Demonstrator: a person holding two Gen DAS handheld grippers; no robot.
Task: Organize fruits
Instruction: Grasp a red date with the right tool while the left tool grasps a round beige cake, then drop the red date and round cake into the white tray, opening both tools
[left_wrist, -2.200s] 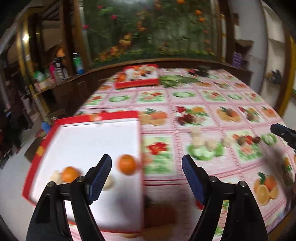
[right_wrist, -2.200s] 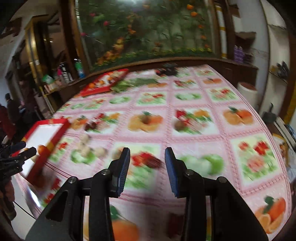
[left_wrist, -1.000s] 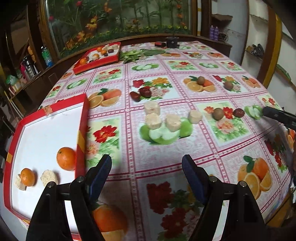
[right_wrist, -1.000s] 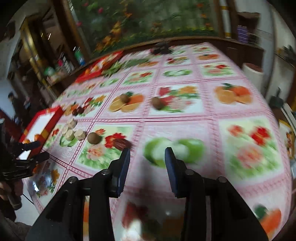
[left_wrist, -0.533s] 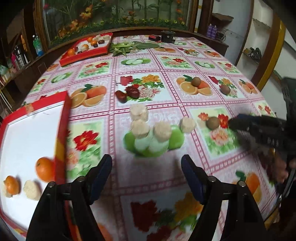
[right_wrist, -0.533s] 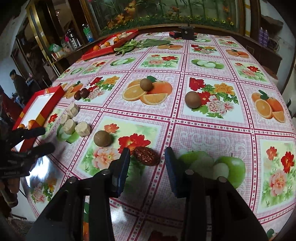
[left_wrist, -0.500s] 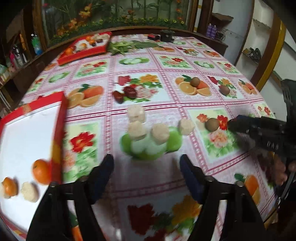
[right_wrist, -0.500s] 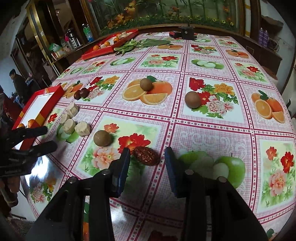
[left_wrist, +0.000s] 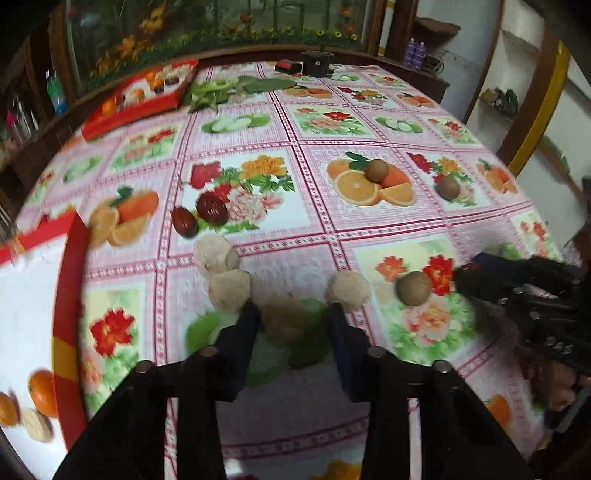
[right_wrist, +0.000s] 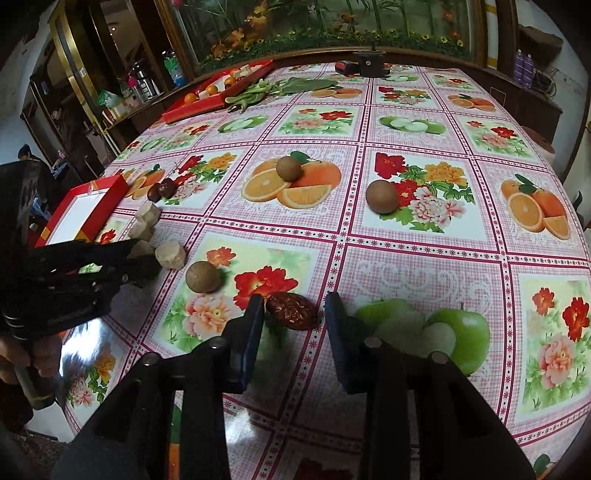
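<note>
Right, down at the near edge of the table, its pink tablecloth (right_wrist: 424, 258) printed with fruit and flower squares, both tools are low over the cloth. Left gripper (left_wrist: 293, 323), jaws apart, straddles a pale beige chunk (left_wrist: 282, 317), and whether the pads touch it I cannot tell through the blur. Right gripper (right_wrist: 294, 312), jaws apart too, has a wrinkled red date (right_wrist: 291, 311) lying between its tips, not pinched. Count the beige chunks: four on the cloth, close together. Brown round fruits: three, the nearest one (right_wrist: 202, 277) just left of the date, two more further out. Two other dark red dates (left_wrist: 199, 216) sit side by side past the chunks. At the left edge, a red-rimmed white tray (left_wrist: 68, 295) holds two oranges and one beige piece. Far across the table, a second red tray (right_wrist: 218, 96) with fruit, green vegetables (right_wrist: 273, 90) beside it, then a wooden ledge and a flower mural behind.
</note>
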